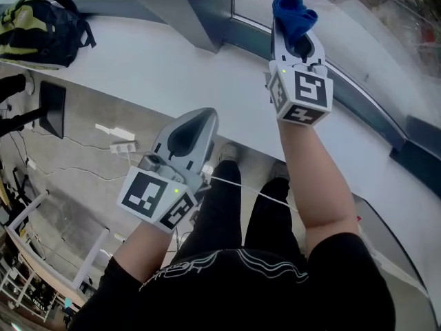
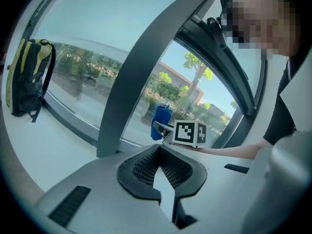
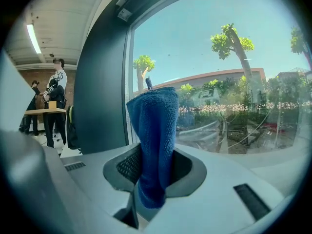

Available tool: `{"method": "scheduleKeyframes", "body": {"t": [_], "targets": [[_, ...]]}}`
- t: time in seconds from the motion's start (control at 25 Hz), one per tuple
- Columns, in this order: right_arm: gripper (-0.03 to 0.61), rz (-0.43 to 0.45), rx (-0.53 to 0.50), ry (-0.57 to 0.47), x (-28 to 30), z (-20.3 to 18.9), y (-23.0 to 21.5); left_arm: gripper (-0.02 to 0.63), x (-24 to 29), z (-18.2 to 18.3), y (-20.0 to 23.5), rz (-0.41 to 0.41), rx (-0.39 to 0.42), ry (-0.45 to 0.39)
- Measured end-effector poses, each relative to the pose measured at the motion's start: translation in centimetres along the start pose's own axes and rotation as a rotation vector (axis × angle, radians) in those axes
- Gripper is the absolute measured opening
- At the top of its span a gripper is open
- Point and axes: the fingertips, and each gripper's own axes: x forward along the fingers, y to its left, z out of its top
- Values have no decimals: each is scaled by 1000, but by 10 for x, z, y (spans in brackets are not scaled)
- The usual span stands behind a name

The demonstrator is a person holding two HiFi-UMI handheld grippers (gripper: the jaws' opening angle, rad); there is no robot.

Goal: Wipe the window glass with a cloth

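- Head view: the right claw (image 1: 296,40) pinches the blue cloth (image 1: 293,9), which points to 12 o'clock towards the window glass (image 1: 386,26). The left claw (image 1: 200,126) sits at 7 o'clock from it.
- Left gripper view: the left claw is pressed together on nothing.
- Right gripper view: the cloth stands 6-to-12, with the glass just beyond, so the right claw is nearer.

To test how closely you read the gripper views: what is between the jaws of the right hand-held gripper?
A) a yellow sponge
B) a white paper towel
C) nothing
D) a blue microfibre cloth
D: the right hand-held gripper is shut on the blue microfibre cloth, held up before the window glass.
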Motion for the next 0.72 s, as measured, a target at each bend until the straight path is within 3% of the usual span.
{"method": "scheduleKeyframes", "body": {"t": [0.72], "targets": [[94,-105,40,-46,-107,-17,-155,3,89,-45,-143,-152,90,83]]}}
